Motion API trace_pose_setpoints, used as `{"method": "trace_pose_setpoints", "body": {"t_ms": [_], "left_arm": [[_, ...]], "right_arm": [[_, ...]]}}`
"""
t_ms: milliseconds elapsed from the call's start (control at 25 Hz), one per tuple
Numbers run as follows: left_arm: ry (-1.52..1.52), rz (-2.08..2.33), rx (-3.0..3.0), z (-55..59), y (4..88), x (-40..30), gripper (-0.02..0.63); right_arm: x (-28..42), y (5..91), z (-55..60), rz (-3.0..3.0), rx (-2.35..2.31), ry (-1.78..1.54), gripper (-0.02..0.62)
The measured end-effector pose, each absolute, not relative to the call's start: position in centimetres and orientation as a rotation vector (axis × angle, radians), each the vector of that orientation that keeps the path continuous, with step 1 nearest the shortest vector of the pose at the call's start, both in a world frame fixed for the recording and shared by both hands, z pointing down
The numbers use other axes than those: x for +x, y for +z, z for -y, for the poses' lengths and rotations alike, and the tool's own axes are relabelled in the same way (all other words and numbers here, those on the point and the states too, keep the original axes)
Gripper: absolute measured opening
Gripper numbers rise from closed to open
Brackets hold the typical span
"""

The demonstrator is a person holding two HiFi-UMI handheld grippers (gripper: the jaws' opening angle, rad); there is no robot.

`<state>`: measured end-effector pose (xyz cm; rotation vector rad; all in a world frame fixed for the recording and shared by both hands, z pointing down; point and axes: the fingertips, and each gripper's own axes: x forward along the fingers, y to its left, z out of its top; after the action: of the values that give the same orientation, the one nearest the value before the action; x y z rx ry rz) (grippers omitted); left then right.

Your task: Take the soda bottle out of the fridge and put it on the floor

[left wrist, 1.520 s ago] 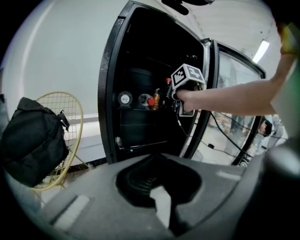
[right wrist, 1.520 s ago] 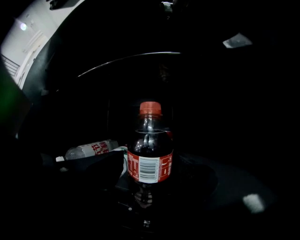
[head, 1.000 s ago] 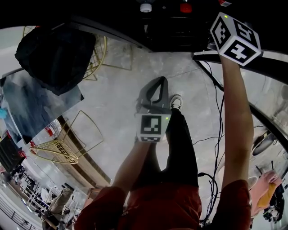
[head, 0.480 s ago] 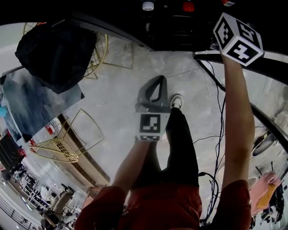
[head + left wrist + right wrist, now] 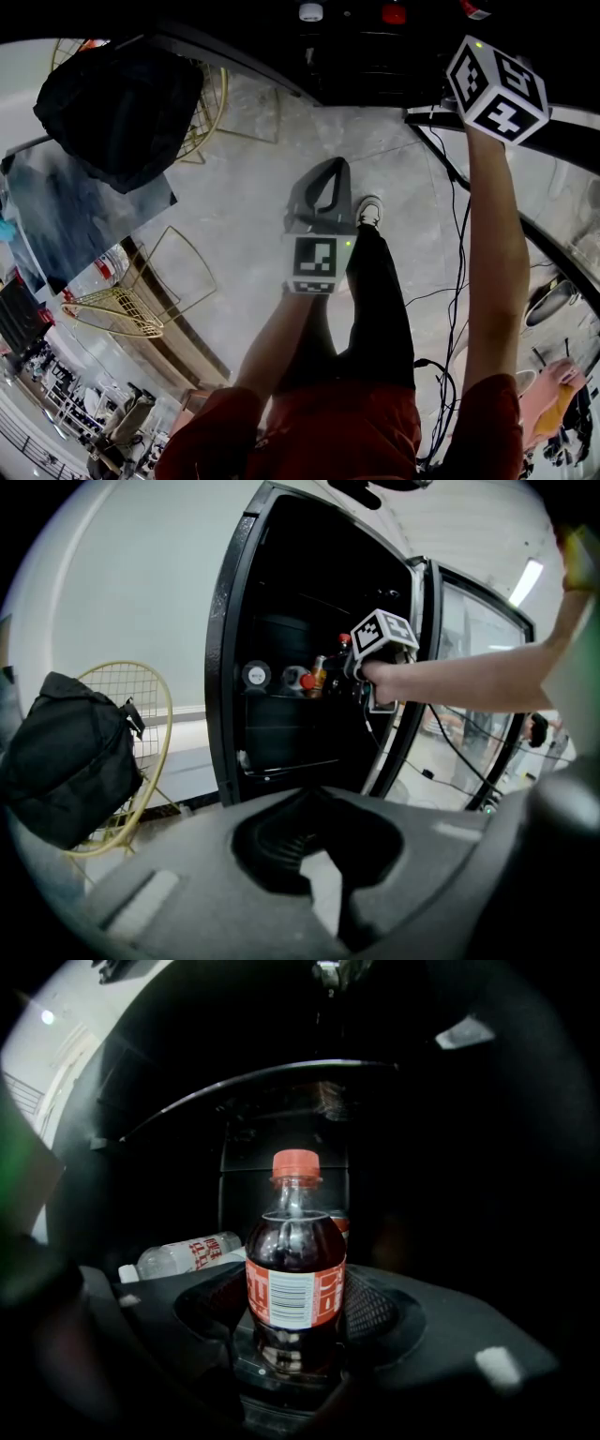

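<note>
Inside the fridge (image 5: 230,649), right hand-held gripper (image 5: 292,1330) just closed onto soda bottle (image 5: 295,1279), left hand-held gripper (image 5: 333,167) pinched together.

The bottle (image 5: 295,1274) stands upright inside the dark fridge (image 5: 227,667), whose glass door hangs open. It is small and made of clear plastic, filled with dark cola almost to the neck. It has a red cap and a red label with the barcode facing outward. It sits between the jaws of the right hand-held gripper (image 5: 296,1314), which have just been closing, and both pads lie against its sides. The floor (image 5: 234,216) is mottled grey.
</note>
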<state>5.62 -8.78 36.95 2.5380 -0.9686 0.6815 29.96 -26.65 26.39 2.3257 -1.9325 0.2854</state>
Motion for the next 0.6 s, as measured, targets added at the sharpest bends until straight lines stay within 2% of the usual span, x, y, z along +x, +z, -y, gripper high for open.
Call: {"method": "trace_pose_setpoints", "body": {"t_ms": [600], "left_arm": [[0.699,1.002,2.500,8.4,38.0,4.0,0.000]], "right_arm": [[27.1,26.1,21.7,1.975,2.211,0.204,0.301]]}}
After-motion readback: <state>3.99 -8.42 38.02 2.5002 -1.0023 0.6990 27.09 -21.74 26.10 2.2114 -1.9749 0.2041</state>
